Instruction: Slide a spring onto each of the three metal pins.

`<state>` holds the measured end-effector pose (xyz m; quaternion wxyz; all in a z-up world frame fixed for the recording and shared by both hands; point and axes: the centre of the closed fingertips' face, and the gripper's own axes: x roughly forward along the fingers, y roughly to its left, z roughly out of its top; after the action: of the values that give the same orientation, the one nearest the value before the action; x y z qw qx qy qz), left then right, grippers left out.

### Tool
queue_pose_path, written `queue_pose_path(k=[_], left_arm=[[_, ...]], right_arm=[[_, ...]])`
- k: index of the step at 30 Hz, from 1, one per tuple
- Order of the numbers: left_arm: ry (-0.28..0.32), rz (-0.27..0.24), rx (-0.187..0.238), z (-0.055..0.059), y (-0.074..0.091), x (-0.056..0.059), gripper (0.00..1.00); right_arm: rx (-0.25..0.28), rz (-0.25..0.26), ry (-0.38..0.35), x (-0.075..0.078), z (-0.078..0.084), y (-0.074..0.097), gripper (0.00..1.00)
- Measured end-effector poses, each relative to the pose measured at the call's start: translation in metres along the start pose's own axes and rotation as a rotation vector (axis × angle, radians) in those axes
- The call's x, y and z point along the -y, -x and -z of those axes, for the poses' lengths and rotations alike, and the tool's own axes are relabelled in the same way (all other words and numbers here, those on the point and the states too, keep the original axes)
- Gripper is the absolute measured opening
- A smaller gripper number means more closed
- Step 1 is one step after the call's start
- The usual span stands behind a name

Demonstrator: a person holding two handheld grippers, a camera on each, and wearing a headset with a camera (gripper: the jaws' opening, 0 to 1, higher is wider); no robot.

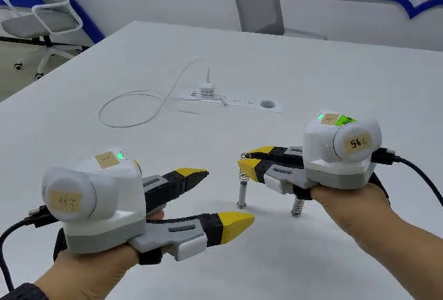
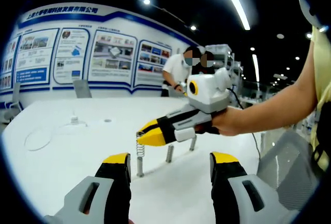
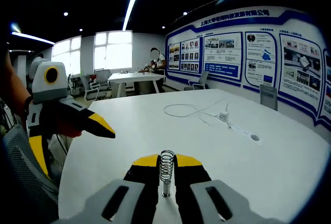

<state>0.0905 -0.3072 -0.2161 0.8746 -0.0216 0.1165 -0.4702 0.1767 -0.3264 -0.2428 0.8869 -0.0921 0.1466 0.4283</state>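
Right gripper (image 3: pixel 166 159) is closed on a spring (image 3: pixel 166 167) that I hold over an upright pin (image 1: pixel 242 195); my left gripper (image 1: pixel 220 199) is wide open, holding nothing

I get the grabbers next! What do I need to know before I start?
Left gripper: open, holding nothing, above the table.
Right gripper: shut on a spring, whose lower end sits over the top of the first pin.
Two more pins stand beside it: the near pin looks as if it has a spring on it; the far pin is too hidden to tell.
Left to do: slide this spring down and let go, then check the far pin.
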Motion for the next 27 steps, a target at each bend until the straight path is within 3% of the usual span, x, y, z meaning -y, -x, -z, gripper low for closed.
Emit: queue_pose_path(k=[16,27], left_arm=[[0.012,-0.005,-0.013,0.005,0.000,-0.004,0.62],[0.019,0.000,-0.021,0.009,-0.003,-0.004,0.62]], right_arm=[[-0.008,0.004,-0.007,0.003,0.015,-0.006,0.12],[-0.047,0.003,-0.009,0.002,0.034,-0.012,0.12]])
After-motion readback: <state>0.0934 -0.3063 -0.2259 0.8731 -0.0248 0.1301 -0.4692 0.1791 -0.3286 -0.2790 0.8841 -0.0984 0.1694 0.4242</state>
